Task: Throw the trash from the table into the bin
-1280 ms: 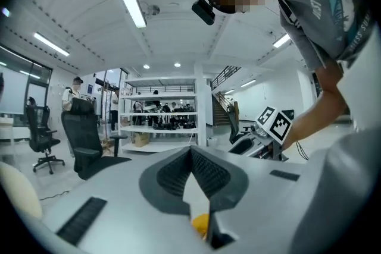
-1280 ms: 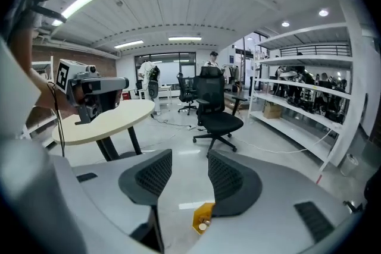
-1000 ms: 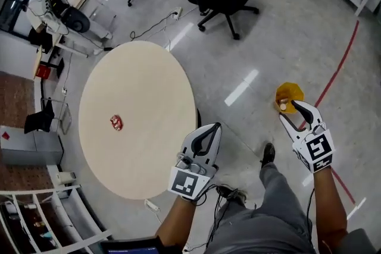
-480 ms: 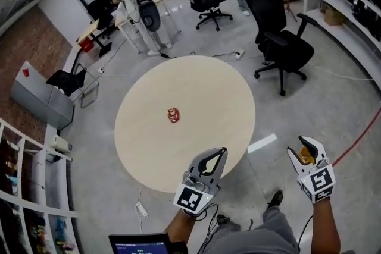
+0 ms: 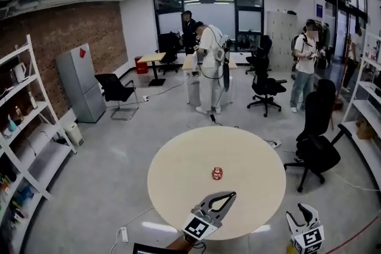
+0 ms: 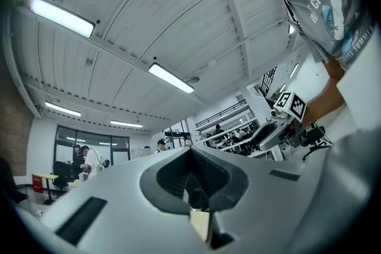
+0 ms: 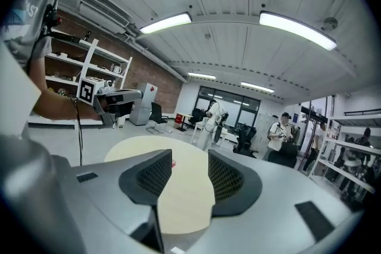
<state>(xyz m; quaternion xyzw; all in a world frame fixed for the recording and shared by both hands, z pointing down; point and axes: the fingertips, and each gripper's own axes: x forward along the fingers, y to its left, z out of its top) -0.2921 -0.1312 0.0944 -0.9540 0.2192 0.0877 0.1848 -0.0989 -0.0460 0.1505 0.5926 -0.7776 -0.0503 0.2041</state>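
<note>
The left gripper [image 5: 231, 194] has its jaws together at the tips with nothing between them. The right gripper [image 5: 299, 214] has its jaws apart and empty, and the tabletop shows through the gap. Both sit lower in the head view than a second ago and point toward the round table [image 5: 178, 187], which then lay off to their left and now lies straight ahead. The head view has swung up from the floor to take in the whole room, and I cannot now make out the yellow bin that lay by the right gripper a second ago. The trash [image 5: 217, 173], a small crumpled red piece, lies near the middle of the table as before, well apart from both grippers. The open shelving [image 5: 41, 154] on the left holds bottles and other items too small to name; a black office chair [image 5: 318, 149] stands just right of the table
</note>
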